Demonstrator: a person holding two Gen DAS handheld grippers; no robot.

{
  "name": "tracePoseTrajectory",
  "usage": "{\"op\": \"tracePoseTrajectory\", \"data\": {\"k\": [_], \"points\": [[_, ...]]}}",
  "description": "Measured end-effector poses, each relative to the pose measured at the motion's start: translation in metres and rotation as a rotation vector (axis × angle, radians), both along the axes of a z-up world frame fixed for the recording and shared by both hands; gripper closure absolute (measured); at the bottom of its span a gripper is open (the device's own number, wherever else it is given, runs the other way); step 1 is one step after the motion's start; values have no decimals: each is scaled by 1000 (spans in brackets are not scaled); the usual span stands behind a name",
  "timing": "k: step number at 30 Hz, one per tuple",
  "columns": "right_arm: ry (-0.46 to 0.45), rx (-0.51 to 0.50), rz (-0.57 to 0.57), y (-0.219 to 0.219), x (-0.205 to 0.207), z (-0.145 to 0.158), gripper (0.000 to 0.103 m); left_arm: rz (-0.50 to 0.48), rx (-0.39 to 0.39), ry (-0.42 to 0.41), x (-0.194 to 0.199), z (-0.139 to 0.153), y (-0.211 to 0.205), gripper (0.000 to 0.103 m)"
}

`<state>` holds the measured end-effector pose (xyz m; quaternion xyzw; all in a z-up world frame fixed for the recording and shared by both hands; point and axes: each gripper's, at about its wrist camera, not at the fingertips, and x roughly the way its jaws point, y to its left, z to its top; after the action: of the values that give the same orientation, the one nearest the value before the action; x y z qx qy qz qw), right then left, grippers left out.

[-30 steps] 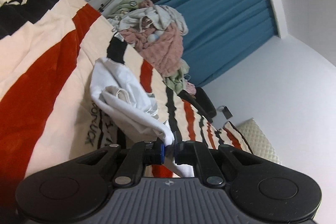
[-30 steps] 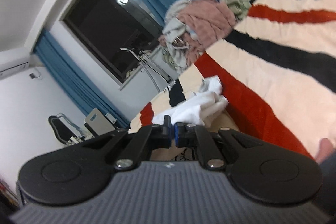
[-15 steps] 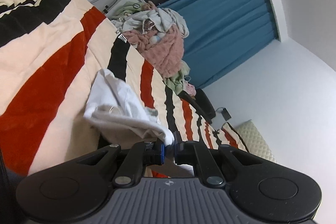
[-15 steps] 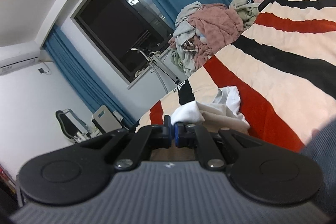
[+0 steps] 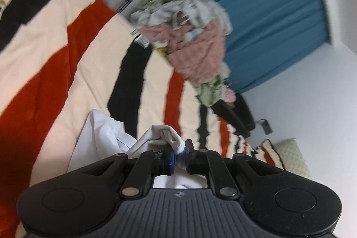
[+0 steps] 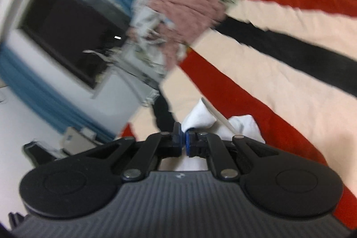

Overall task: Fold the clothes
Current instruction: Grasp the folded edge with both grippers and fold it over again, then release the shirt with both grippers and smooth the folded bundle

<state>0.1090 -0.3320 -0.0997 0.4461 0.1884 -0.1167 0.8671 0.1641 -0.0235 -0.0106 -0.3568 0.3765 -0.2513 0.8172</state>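
A white garment point(image 5: 104, 137) hangs bunched over the striped red, cream and black blanket point(image 5: 44, 64). My left gripper point(image 5: 179, 154) is shut on a fold of it, with cloth pinched between the blue pads. My right gripper point(image 6: 184, 142) is shut on another edge of the same white garment point(image 6: 200, 117), which bunches just beyond its tips above the blanket point(image 6: 290, 73). Both views are blurred by motion.
A heap of unfolded clothes, pink, white and green point(image 5: 194, 37), lies at the far end of the bed, also in the right wrist view point(image 6: 185, 10). Blue curtains point(image 5: 279, 21) and a dark window point(image 6: 67, 21) stand behind. A pale cushion point(image 5: 292, 155) lies at the right.
Both grippers have lifted and swung with the white garment held; it now hangs closer under the tips, and the views have tilted and blurred.
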Motion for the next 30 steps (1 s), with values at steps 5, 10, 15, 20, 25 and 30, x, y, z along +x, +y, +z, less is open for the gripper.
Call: {"op": "tracePoseTrajectory", "data": {"k": [5, 10, 15, 20, 25, 30], "points": [[84, 14, -2, -16, 51, -59, 96, -27, 45, 34, 59, -48, -18, 94], [116, 18, 21, -20, 75, -102, 96, -56, 58, 36, 80, -89, -19, 94], [127, -36, 40, -14, 81, -104, 94, -58, 54, 43, 82, -101, -15, 89], [120, -54, 72, -12, 67, -85, 59, -102, 81, -22, 70, -94, -16, 38], [53, -74, 147, 8, 36, -65, 24, -148, 199, -192, 39, -71, -22, 18], [143, -302, 260, 33, 51, -62, 52, -146, 370, -234, 31, -74, -38, 18]]}}
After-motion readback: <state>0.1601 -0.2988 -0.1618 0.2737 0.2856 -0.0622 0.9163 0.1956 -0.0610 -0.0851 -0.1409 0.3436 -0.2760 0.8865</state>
